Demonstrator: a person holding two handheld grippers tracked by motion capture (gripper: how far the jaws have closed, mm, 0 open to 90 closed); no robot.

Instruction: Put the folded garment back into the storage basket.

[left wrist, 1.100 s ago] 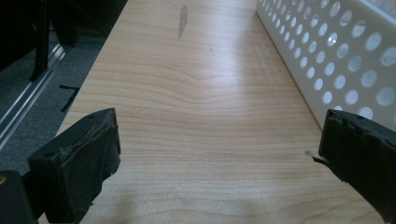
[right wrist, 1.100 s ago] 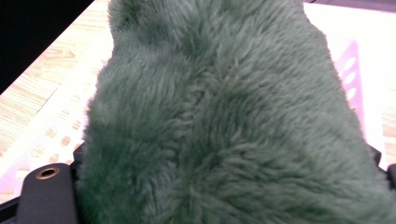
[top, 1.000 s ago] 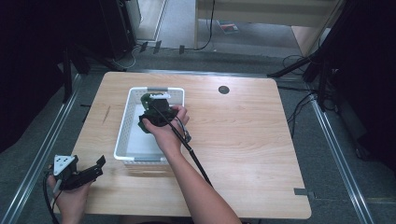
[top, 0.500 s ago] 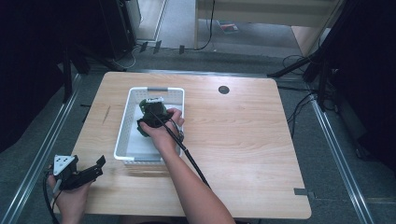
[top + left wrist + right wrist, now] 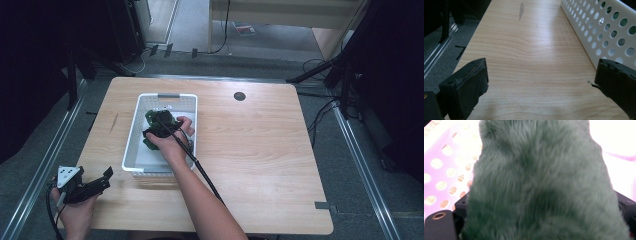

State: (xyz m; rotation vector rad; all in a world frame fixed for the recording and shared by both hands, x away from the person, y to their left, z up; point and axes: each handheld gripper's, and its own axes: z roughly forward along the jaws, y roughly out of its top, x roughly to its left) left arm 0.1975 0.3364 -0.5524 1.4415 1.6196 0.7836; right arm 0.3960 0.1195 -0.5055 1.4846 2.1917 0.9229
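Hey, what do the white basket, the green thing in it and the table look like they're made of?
Basket: likely plastic, smooth white walls punched with round holes. Green thing: plush fabric or faux fur, with dense fuzzy fibres. Table: light wood or wood-look laminate, with visible grain lines and a smooth matte top.

No text, label or number can be read anywhere.

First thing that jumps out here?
The green fuzzy toy, pressed up against the right tool's camera, between its jaws inside the white basket. Next, the left tool, open, idle at the table's near left corner beside the basket.
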